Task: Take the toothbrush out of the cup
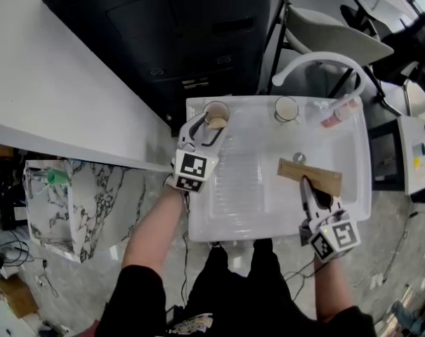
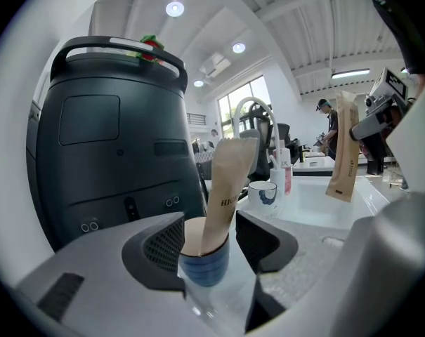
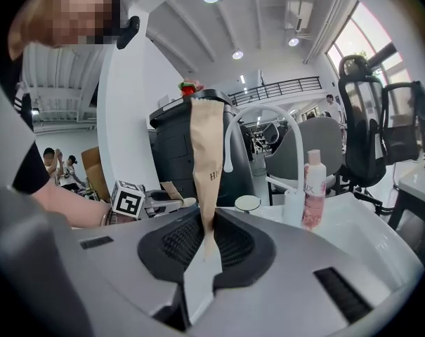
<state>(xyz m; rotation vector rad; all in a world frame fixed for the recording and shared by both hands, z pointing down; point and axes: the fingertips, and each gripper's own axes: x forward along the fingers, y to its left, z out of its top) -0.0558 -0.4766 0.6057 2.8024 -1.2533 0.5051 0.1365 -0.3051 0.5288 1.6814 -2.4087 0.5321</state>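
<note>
Toothbrush packet [image 2: 230, 181], kraft paper, stands in the blue cup [image 2: 205, 265] at the back-left corner of the white sink [image 1: 352, 188]; long axis near upright, leaning a little toward the sink, top well above the rim.

Left gripper [image 1: 209, 128] is right at the cup; jaws apart, straddling it; one pad looks against the wall, a thin gap shows at the other; not clamped, as far as I can judge.

Right gripper [image 1: 312, 188] is well apart, across the sink near its front; jaws pinched on the lower end of a second kraft packet [image 1: 296, 170].

Pull likely has to go straight up along the packet's axis; the left is nearer, while the right is full and would need to put its load down first.

Print on both packets starts "HI"; rest unreadable.

Second cup [image 1: 286, 109] and pink bottle [image 1: 335, 114] sit on the back ledge.
</note>
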